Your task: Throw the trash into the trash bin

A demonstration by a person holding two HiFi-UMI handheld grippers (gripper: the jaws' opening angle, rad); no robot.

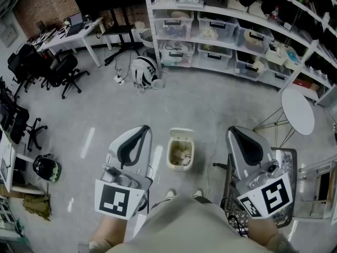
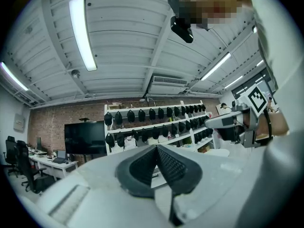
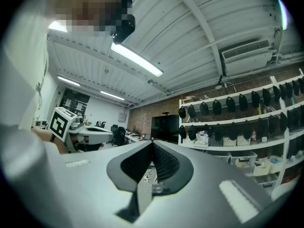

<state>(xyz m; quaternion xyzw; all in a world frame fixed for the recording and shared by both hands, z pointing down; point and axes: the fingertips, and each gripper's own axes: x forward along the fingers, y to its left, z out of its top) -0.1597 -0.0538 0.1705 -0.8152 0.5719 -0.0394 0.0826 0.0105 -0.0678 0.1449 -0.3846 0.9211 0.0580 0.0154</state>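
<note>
Standing on the grey floor [image 1: 105, 107], the trash bin [image 1: 180, 166] is open, with pale crumpled trash [image 1: 181, 153] inside, too small to identify. The left gripper [image 1: 141, 132] and right gripper [image 1: 235, 133] flank it in the head view, each with jaws pressed together on nothing. The person's torso hides the floor nearest them.

The left gripper [image 2: 156, 147] points out across the room. Its two jaws are pressed together with nothing between them. Past it is a brick wall [image 2: 47, 127] with a big black screen [image 2: 84, 137] and white shelves [image 2: 156, 123] full of dark caps [image 2: 130, 115]. A desk [image 2: 52, 161] and black chairs [image 2: 16, 163] sit at the far left. Long lights [image 2: 83, 32] shine on the white ceiling [image 2: 128, 42], and an air unit [image 2: 166, 82] hangs under it. At the right is the right gripper [image 2: 213, 123], held in a hand [image 2: 278, 125].
</note>
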